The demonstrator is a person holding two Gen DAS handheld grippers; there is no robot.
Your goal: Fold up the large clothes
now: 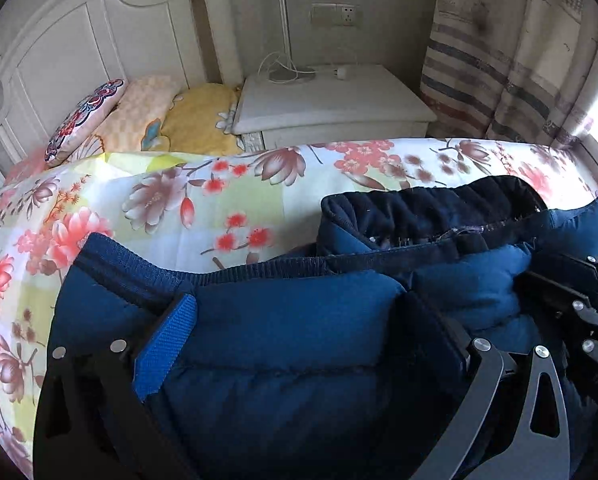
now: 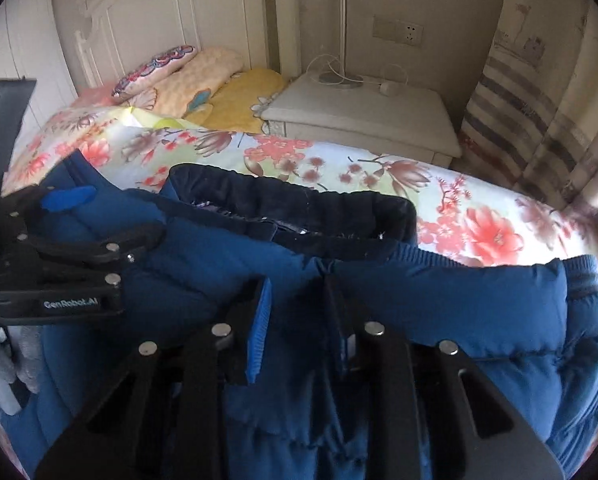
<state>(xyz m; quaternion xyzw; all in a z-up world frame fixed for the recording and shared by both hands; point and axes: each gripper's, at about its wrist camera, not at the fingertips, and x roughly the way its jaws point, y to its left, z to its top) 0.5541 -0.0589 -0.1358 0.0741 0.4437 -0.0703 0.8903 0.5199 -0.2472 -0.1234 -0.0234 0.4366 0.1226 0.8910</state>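
Note:
A puffy blue jacket with a dark fleece collar lies on the flowered bedspread. My left gripper has its fingers wide apart with a thick fold of the jacket between them. My right gripper is shut on a fold of the jacket near the ribbed hem. The left gripper also shows at the left of the right wrist view, and the right gripper at the right edge of the left wrist view. The collar shows in the right wrist view.
Pillows lie against the white headboard. A white nightstand with a lamp base and cable stands beyond the bed. A striped curtain hangs at the right. A wall socket is above the nightstand.

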